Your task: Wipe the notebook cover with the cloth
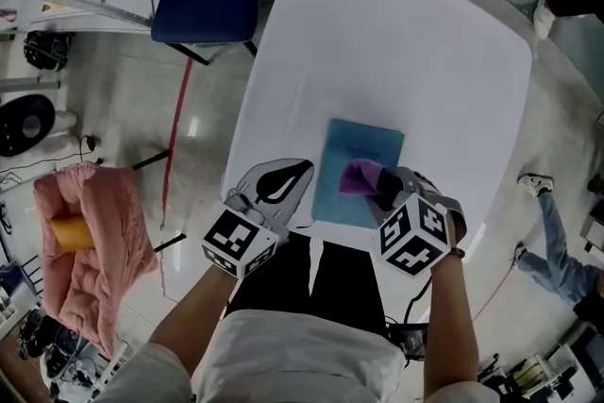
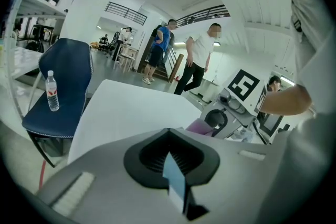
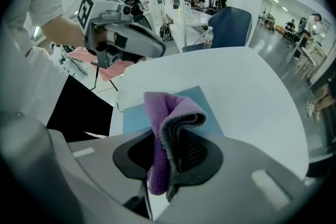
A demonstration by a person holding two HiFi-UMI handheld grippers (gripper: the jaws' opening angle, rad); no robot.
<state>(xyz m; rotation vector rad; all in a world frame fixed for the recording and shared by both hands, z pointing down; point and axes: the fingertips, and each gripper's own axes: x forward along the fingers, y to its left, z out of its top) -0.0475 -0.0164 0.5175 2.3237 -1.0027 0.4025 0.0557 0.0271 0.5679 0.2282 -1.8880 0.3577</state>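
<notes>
The right claw [image 1: 385, 189] grips the cloth [image 3: 168, 118], which lies on the notebook [image 1: 359, 144].

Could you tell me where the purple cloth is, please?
Head view: clamped in the right gripper, the purple cloth is over the blue notebook, right of the left gripper.

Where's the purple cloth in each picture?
Head view: the purple cloth lies on the blue notebook, at the right gripper.
Left gripper view: a bit peeks out centre-right, below the right gripper.
Right gripper view: front and centre, pinched in the jaws.
Shared landmark: the blue chair holding a bottle.
</notes>
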